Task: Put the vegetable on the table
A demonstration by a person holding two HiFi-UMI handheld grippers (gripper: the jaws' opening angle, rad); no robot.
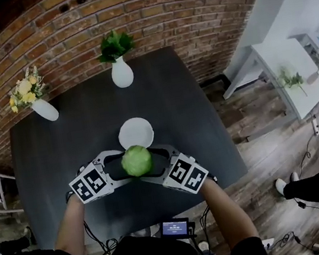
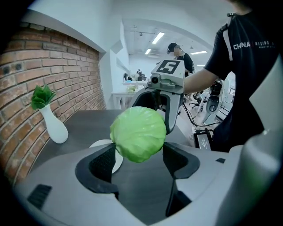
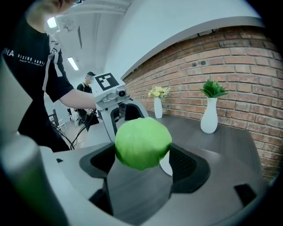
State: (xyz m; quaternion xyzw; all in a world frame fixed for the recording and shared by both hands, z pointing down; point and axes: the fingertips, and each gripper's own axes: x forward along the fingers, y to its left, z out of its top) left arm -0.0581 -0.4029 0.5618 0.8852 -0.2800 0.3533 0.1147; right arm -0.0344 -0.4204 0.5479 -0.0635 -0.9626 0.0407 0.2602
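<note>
Round, pale-green, veined cabbage (image 1: 136,160)

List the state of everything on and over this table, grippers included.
cabbage, gripped by both grippers over the table.
left gripper, jaws on the cabbage, one each side.
right gripper, jaws on the cabbage, one each side.
plate, empty, flat on the table.
leaf vase, upright.
flower vase, upright.
</note>
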